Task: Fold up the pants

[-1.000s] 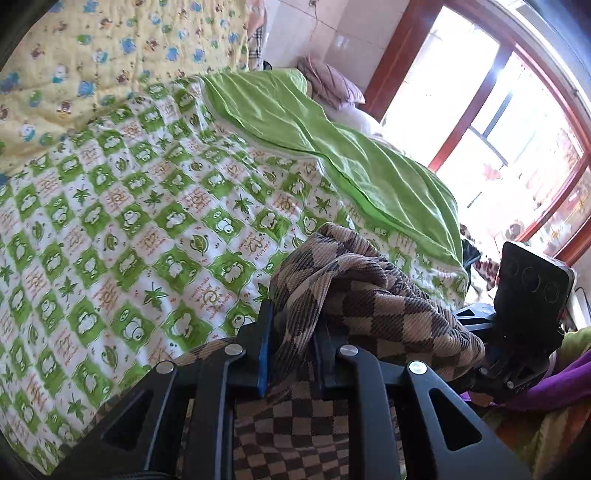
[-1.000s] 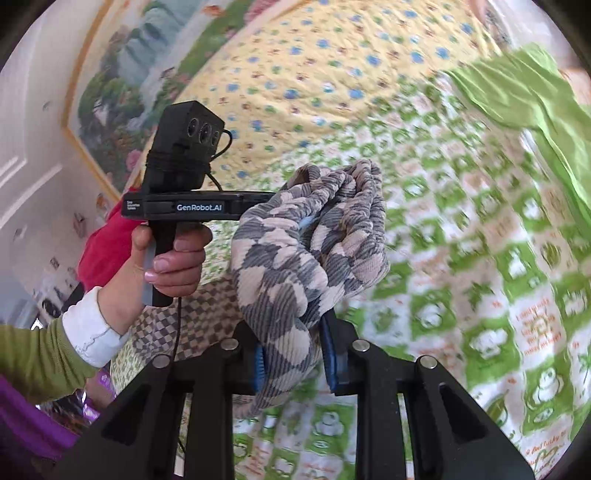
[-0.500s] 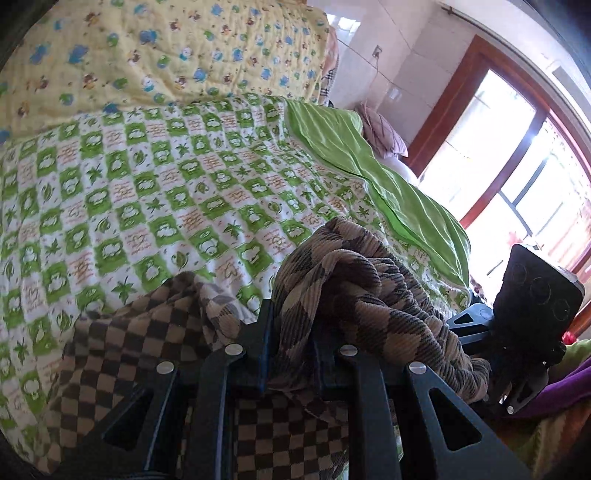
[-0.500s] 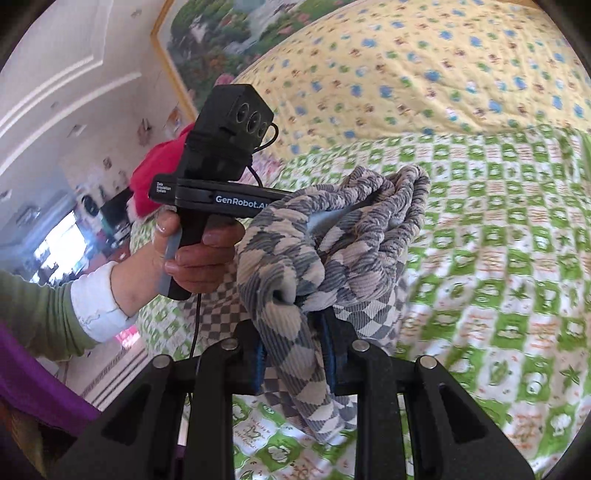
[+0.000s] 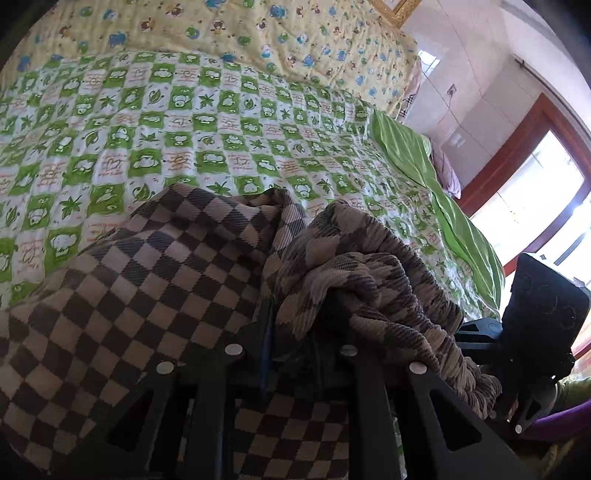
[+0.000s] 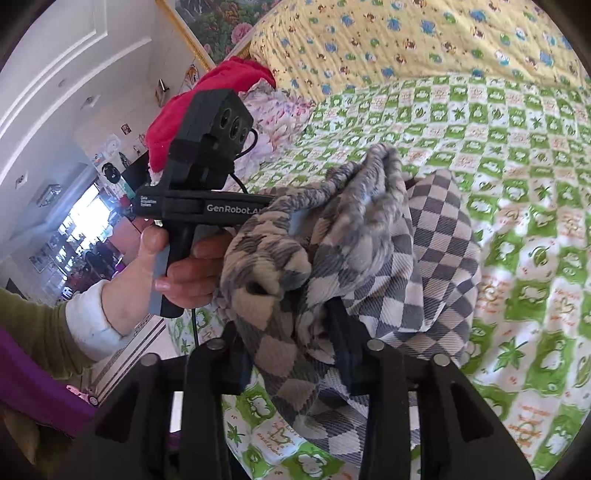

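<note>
While I hold the pants [image 5: 155, 295] bunched over the bed [image 5: 192, 122], most of the checked cloth now lies spread on the green-and-white quilt, where a second ago only a small heap showed ahead of my left tool. The waistband end [image 5: 354, 266] is gathered in a ribbed roll between both tools. My left tool [image 5: 299, 343] is nearly pressed together, pinching that roll just as it did before. My right tool [image 6: 291, 332] had the cloth clamped tight a moment ago; now its jaws are opening, with the fabric draped between them and no longer squeezed. In the right view my left hand [image 6: 177, 266] grips its handle just beside the bundle, lower and nearer the quilt than earlier. Beyond the quilt lie the yellow blanket [image 5: 236, 33], a green sheet [image 5: 413, 155] and, past it, the window [image 5: 532, 192].
</note>
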